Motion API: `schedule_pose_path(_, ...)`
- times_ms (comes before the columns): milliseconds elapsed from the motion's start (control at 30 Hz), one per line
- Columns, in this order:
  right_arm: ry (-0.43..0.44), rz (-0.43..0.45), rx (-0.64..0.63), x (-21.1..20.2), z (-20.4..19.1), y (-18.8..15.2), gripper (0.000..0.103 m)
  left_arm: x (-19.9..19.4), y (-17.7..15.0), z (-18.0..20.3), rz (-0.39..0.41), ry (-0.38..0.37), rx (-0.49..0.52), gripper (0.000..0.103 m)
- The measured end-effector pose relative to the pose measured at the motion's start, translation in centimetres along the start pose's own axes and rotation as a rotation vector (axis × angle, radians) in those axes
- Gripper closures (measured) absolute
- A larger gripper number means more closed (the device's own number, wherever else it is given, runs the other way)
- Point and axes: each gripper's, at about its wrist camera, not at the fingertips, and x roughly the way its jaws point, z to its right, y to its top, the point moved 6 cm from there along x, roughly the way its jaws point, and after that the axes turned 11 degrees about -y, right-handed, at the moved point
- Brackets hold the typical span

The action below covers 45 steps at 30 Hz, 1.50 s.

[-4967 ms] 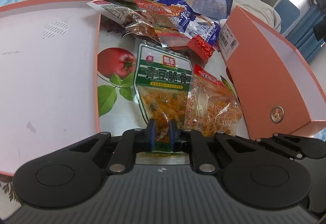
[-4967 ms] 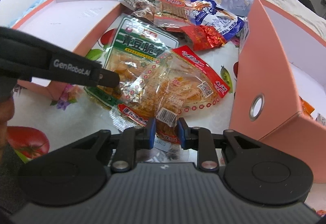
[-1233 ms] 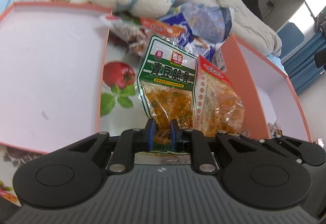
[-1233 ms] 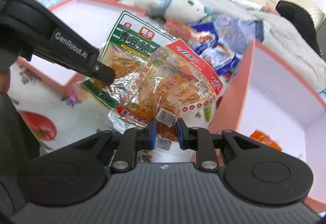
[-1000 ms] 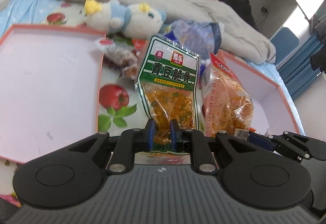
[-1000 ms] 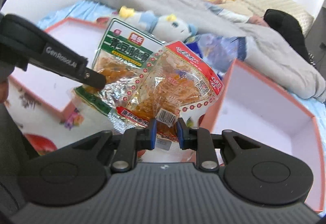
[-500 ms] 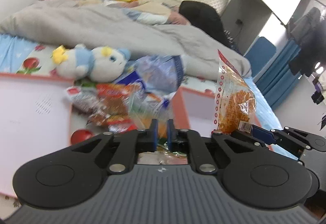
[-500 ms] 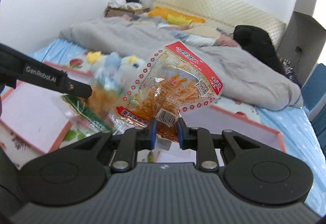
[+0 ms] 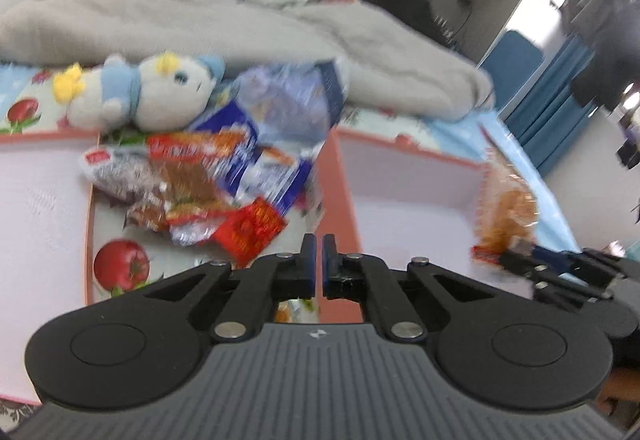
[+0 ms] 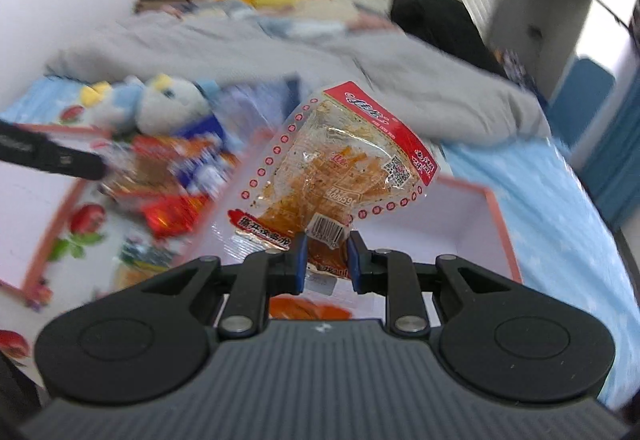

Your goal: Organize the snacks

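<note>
The right claw (image 10: pixel 323 254) is seen clamped on the bottom edge of a clear, red-trimmed snack bag (image 10: pixel 340 168), which is held upright in the air above the open pink box (image 10: pixel 472 224). In the right wrist view the bag's barcode, red header and orange contents are sharp, and an orange packet (image 10: pixel 308 309) is glimpsed below the fingers inside the box; none of this detail is offered by the other view.

In the left wrist view the left claw (image 9: pixel 319 252) is shown with its jaws brought together and nothing between them, over the near wall of the same box (image 9: pixel 340 200). There the held bag (image 9: pixel 504 216) appears only as a blur at the right, pinched by the right claw (image 9: pixel 510 258).

The pile of snack packets (image 9: pixel 224 192) is laid out more fully in the left view, between the box and a flat pink lid (image 9: pixel 40 224), with a plush toy (image 9: pixel 140 92) behind it and a grey blanket (image 9: pixel 240 24) on the bed beyond. In the right view the left claw (image 10: pixel 96 165) is seen only as a dark bar at the left edge.
</note>
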Motion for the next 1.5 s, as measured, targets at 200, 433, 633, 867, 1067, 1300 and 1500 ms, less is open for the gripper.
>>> schedule_pose_path(200,-0.014,-0.089,0.04,3.1,1.4,-2.7,0.077,4.0,-3.2,-3.3,-0.133,0.051,-0.079,0.09)
schedule_pose_path(433,0.004,-0.13,0.068,4.7,2.3,-3.9,0.078,7.5,-6.6,-6.2,-0.221,0.131,-0.118,0.012)
schedule_pose_path(633,0.01,-0.148,0.103,5.4,3.9,-4.5,0.058,10.6,-8.5,-7.6,-0.292,0.165,-0.139,0.01)
schedule_pose_path(867,0.011,-0.149,0.142,5.9,5.3,-4.9,0.028,11.9,-8.9,-7.6,-0.303,0.204,-0.098,0.009)
schedule_pose_path(1067,0.031,-0.171,0.152,6.7,5.0,-5.1,0.02,12.2,-9.2,-7.1,-0.342,0.272,0.002,0.016)
schedule_pose_path(1300,0.046,-0.169,0.165,6.5,4.8,-5.2,0.02,11.9,-9.2,-7.4,-0.337,0.26,0.014,0.027)
schedule_pose_path(1500,0.049,-0.163,0.183,6.1,4.8,-5.1,0.02,11.5,-9.6,-6.8,-0.334,0.233,0.019,0.051)
